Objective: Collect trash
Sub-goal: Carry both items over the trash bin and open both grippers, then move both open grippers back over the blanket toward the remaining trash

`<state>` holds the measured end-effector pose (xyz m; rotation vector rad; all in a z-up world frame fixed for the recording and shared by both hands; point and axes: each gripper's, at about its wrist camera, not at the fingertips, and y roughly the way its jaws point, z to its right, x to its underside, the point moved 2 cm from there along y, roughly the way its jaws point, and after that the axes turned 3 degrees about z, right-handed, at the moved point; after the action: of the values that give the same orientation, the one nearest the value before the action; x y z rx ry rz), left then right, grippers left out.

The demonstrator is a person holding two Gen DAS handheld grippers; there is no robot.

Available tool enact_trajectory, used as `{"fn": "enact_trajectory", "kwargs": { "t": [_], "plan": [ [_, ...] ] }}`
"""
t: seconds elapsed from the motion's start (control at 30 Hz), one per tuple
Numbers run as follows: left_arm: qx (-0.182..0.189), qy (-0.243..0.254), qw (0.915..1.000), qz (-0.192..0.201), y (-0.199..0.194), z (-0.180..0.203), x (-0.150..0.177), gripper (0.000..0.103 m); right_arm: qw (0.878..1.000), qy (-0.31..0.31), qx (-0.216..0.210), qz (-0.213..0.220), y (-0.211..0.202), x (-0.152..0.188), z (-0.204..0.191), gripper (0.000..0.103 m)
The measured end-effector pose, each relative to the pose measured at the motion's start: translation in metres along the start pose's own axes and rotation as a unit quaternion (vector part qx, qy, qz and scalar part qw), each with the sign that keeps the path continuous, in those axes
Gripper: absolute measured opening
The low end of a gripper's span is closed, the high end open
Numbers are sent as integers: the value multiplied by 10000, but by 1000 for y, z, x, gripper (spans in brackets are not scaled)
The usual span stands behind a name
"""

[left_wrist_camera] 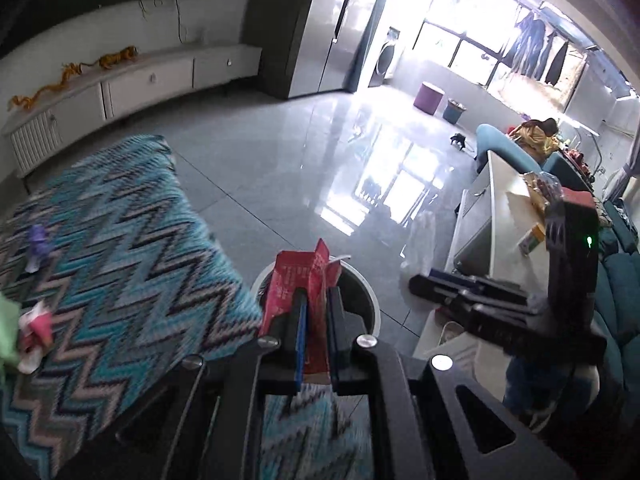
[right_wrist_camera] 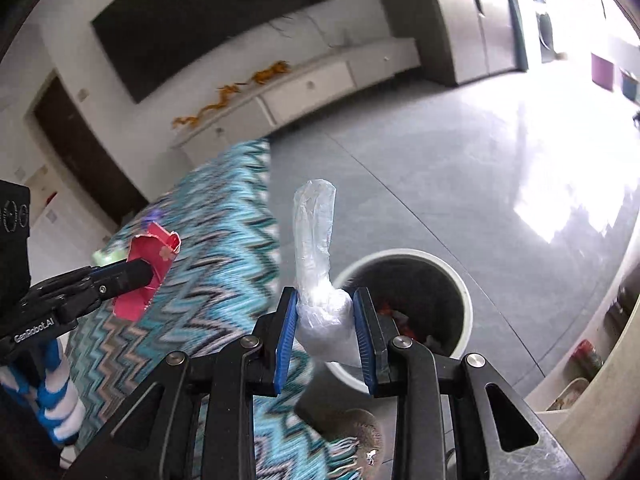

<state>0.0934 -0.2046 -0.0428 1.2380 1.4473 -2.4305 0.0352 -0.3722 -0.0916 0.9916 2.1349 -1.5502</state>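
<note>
Right gripper [right_wrist_camera: 325,320] pinching crumpled clear plastic bag [right_wrist_camera: 320,280] above white bin [right_wrist_camera: 466,292]; left gripper [left_wrist_camera: 316,300] clamping flattened red carton [left_wrist_camera: 298,280] beside zigzag rug [left_wrist_camera: 120,240].

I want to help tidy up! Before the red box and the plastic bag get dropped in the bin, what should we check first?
1. Left hand-held gripper pinching the red carton: ok, shut on it.
2. Right hand-held gripper gripping the crumpled plastic bag: ok.
3. White bin open, with room: ok, no lid, some trash at the bottom.
4. Carton over the bin's opening: cannot tell; in the left wrist view it overlaps the rim.
5. Bag over the opening: cannot tell; it shows at the bin's left rim.
6. More trash left on the zigzag rug: not ok, scraps remain.
</note>
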Motion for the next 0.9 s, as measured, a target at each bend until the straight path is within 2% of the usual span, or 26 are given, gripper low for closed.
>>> {"fn": "enact_trajectory", "kwargs": {
  "t": [0.27, 0.37, 0.43, 0.47, 0.5, 0.53, 0.57, 0.6, 0.73, 0.9],
  "plan": [
    [-66, -326, 9984, -460, 79, -13, -14, 11, 9978, 281, 339, -500, 68, -2, 31, 32],
    [147, -427, 9969, -639, 102, -15, -19, 11, 9961, 388, 466, -647, 90, 0, 41, 32],
    [262, -482, 9958, -738, 116, -15, -21, 12, 9950, 443, 541, -712, 100, 1, 46, 37],
    [328, -515, 9952, -762, 120, -15, -22, 15, 9945, 466, 587, -725, 103, 2, 48, 42],
    [425, -577, 9941, -808, 126, -16, -22, 25, 9941, 494, 626, -734, 106, 2, 51, 47],
    [434, -618, 9938, -810, 128, -16, -23, 32, 9937, 520, 656, -743, 108, 2, 53, 49],
    [422, -647, 9939, -789, 130, -18, -24, 45, 9933, 552, 688, -751, 110, 3, 55, 50],
    [442, -675, 9941, -730, 130, -19, -23, 47, 9929, 585, 710, -751, 110, 4, 57, 50],
    [269, -545, 9963, -613, 119, -21, -22, 47, 9931, 666, 678, -686, 104, 7, 59, 50],
    [-313, -208, 9992, -126, 84, -13, -23, 47, 9953, 636, 545, -486, 82, 5, 45, 50]
  ]
}}
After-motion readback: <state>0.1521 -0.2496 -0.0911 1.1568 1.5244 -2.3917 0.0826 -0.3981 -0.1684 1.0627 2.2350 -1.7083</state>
